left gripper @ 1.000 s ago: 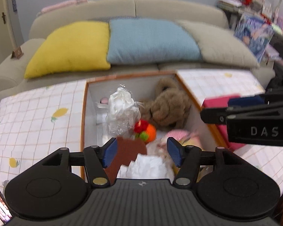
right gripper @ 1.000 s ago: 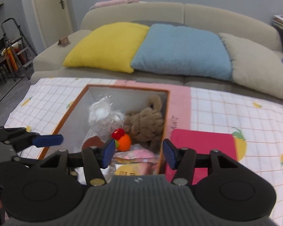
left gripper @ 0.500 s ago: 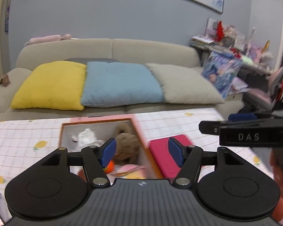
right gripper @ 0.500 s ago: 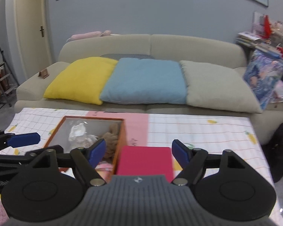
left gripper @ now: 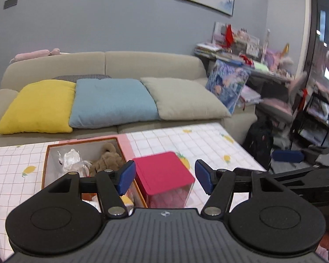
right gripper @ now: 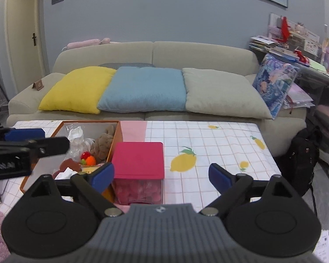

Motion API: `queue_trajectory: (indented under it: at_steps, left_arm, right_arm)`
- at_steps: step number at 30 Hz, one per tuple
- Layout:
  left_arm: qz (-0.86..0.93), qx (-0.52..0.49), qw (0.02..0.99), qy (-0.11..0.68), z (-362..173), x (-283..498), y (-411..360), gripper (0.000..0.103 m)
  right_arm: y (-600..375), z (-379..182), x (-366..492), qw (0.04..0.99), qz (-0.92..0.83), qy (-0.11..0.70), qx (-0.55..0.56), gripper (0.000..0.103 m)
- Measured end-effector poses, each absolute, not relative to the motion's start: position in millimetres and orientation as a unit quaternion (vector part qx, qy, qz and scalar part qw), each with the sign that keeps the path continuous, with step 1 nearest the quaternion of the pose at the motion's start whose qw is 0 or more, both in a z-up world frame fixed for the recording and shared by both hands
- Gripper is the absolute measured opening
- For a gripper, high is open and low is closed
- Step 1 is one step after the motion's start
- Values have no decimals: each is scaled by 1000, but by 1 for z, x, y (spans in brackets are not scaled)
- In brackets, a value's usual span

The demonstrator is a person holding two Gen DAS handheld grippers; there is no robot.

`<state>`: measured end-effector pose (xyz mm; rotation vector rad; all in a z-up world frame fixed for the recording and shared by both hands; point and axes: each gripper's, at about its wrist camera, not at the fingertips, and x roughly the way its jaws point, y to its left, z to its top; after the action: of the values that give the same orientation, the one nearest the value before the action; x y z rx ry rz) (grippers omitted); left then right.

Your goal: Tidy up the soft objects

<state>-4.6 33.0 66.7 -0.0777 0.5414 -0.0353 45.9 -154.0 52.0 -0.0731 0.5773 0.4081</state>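
The box (right gripper: pixel 115 140) sits on the bench (right gripper: pixel 219 149), which has a white cloth with lemons on it. The box is open on top. Inside the box are a brown teddy bear (right gripper: pixel 103 144), a clear plastic bag (right gripper: pixel 76 135), a small red and orange toy (right gripper: pixel 87 158) and some white paper (right gripper: pixel 64 173). The teddy bear leans on the right wall of the box, and the bag is to its left.

Just to the right of the box stands a clear tub with a pink lid (right gripper: pixel 139 157). It looks to be touching the box or almost touching it. The tub holds something pink.

The left gripper (left gripper: pixel 163 177) is spread apart with nothing between its 2 fingers. It hangs in the air above the near end of the box, and the pink lid shows through the gap between the fingers. The box and the soft toys lie below and ahead of it, a bit to the left.

The right gripper (right gripper: pixel 161 176) is spread wide, and its fingers have just been opening. Nothing is between them. The tub is ahead of its left finger, and the box lies further left.

Behind the bench is a sofa (right gripper: pixel 155 50) with 3 pillows: yellow (right gripper: pixel 76 88), blue (right gripper: pixel 142 88) and grey (right gripper: pixel 221 93).
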Motion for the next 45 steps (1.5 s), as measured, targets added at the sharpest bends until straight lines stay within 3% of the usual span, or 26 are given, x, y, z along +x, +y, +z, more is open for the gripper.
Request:
queue_trajectory:
  at_steps: [3,11,21,45]
  left_arm:
    - [-1,-28,962,271,59,-6,22,73]
    - [66,-28,961,268,32,-20,16,86]
    - [72,-36,931,355,-2,-17,18,88]
    - [65,-20,928,365,-2,-17,9,89]
  right_arm:
    - [-155,46,31,946,174,268,-45,96]
    - [-158,12,14,954,107,280,-32,98]
    - [-159,-23,22,933,91,347,-16,100]
    - [-158,-25,22,931,94,352,-17,100]
